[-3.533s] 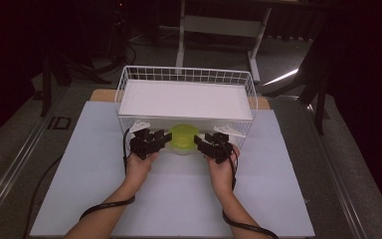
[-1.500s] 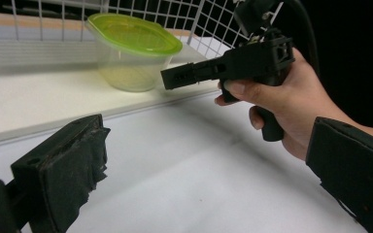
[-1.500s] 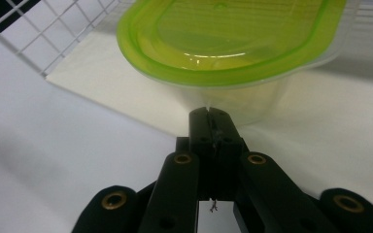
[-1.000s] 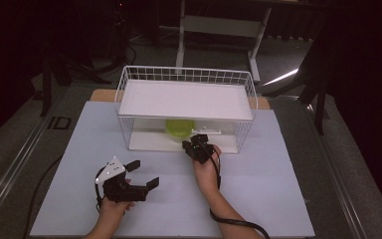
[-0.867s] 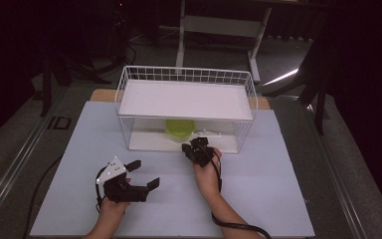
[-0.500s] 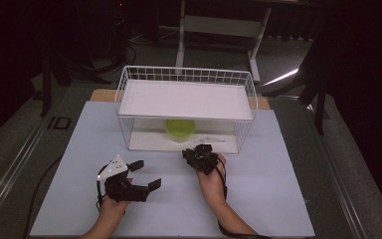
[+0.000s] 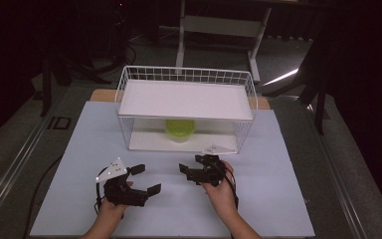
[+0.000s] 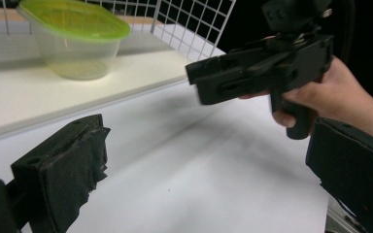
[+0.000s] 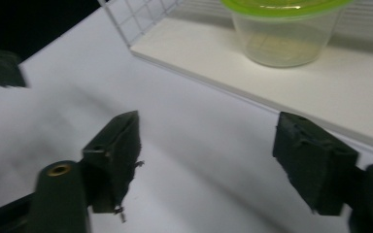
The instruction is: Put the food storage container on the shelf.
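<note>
On the left of the white mat (image 7: 288, 164), the left gripper (image 7: 142, 180) sits low near the table's front edge, jaws spread wide, nothing between them. Its own view shows both pads parted w/ bare mat in the gap. It's well apart from the container, so no rush to move it; just keep it clear of the other hand's cable.

Centre: the wire basket (image 7: 124, 94) w/ a white shelf board (image 7: 186, 99) across its top. Under that, on the lower white base, stands the clear container w/ green lid (image 7: 180, 129), upright, roughly mid-basket, a bit left of centre. Looks placed already; lid reads as seated flat in the left gripper view (image 8: 73, 36).

Right of centre: the right gripper (image 7: 199, 172) is on the mat just in front of the basket opening, jaws apart and empty; its view looks along the mat to the container (image 9: 284, 34), w/ a clear gap between pads and tub.

Step in hand, as I judge it: pulling back after stowing the tub. To do it well:
- retreat straight & low, don't lift into the shelf board
- keep jaws parted so nothing snags the wire front
- don't nudge the base; the tub is light & prob. slides easily
- settle both grippers apart on the mat, not crossing.
</note>
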{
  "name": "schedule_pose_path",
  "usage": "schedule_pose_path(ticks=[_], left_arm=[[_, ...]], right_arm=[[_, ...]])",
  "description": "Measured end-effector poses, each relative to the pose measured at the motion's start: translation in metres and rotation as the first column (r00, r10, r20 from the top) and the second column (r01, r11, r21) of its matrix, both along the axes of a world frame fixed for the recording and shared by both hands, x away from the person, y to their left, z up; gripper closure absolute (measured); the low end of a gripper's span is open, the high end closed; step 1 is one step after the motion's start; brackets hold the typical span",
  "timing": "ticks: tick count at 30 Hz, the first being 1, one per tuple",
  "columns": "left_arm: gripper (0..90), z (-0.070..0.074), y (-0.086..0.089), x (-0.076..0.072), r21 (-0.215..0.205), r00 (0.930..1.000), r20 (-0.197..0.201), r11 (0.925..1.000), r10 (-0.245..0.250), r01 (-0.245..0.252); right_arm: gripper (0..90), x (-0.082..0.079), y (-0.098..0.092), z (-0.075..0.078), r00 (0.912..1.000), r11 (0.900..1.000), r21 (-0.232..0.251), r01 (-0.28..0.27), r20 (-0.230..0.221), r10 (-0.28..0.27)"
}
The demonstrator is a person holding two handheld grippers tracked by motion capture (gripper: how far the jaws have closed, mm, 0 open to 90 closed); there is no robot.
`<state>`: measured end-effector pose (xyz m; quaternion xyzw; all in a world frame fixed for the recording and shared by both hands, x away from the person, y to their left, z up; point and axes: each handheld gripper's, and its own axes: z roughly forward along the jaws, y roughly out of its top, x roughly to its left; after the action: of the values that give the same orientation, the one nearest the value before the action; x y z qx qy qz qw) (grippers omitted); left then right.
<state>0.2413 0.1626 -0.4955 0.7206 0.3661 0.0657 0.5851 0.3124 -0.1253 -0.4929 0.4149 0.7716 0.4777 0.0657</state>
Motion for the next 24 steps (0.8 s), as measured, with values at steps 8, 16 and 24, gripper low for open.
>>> schedule_pose_path(ticks=[8, 16, 24], left_arm=[[2.1, 0.004, 0.004, -0.003, 0.009, 0.9993, 0.013, 0.9993, -0.036, 0.036], [2.1, 0.005, 0.015, -0.008, -0.001, 0.9974, 0.021, 0.9976, -0.069, 0.07], [2.1, 0.002, 0.023, -0.011, 0.008, 0.9971, 0.017, 0.9972, -0.074, 0.074]], right_arm=[[17.4, -0.013, -0.013, 0.0, 0.9994, 1.0, -0.001, -0.007, 0.035, 0.007], [17.5, -0.028, -0.032, 0.008, 0.9983, 1.0, 0.006, -0.015, 0.056, 0.015], [17.5, -0.043, -0.049, 0.017, 0.995, 0.999, -0.016, -0.028, 0.095, 0.029]])
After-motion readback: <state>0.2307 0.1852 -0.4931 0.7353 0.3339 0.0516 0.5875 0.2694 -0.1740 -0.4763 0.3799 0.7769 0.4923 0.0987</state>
